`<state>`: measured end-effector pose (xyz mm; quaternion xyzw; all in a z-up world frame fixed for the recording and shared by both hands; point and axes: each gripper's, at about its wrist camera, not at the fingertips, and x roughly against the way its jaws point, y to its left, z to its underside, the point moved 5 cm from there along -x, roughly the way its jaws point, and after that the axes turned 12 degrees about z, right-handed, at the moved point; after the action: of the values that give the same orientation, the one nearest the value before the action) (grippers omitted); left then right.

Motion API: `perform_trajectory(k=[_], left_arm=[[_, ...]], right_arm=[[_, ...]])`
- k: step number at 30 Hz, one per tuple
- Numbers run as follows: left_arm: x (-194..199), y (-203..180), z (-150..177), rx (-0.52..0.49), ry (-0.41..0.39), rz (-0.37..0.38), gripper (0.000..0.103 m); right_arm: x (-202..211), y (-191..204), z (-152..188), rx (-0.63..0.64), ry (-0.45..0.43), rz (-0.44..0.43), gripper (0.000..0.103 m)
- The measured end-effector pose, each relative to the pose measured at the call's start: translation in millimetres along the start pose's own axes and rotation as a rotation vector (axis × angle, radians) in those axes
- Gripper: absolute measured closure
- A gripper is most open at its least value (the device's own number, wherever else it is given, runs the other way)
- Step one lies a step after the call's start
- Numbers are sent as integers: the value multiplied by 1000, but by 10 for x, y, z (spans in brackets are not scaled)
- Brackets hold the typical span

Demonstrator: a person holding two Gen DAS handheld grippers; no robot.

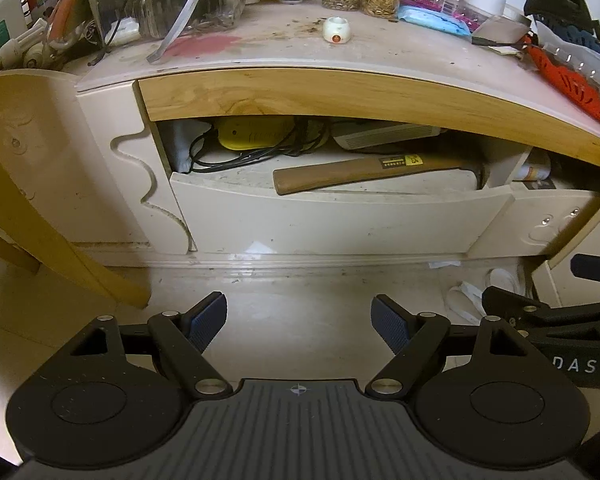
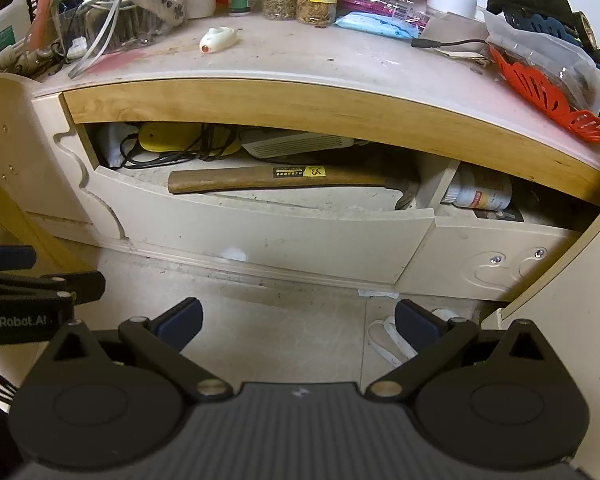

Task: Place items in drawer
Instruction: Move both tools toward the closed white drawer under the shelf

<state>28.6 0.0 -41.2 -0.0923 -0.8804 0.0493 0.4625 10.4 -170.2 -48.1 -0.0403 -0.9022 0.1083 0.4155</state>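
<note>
Open drawer (image 2: 260,232) already holds a hammer (image 2: 280,180): rigid, head-heavy at right; best grasped mid-handle. Left gripper (image 1: 299,322) and right gripper (image 2: 298,322), near, both gape wide, empty.

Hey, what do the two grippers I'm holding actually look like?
Both are matte black. The left hand-held gripper and right hand-held gripper have blue textured finger pads, silver pivot pins, round discs and a ribbed grey body. White lettering marks their sides. No cables show.
</note>
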Motion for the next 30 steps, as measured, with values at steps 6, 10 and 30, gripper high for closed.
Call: perform_trajectory(k=[6,10,30], left_arm=[[-12,9,-4,6,-4,3,23],[6,11,27,15,-10,9,23],[-37,-2,25,-10,25,-15,24]], right_arm=[[-2,25,1,2,2,3,1],[-2,-6,-11,7,1,-5,1],[-19,19,-15,21,3,-11,1]])
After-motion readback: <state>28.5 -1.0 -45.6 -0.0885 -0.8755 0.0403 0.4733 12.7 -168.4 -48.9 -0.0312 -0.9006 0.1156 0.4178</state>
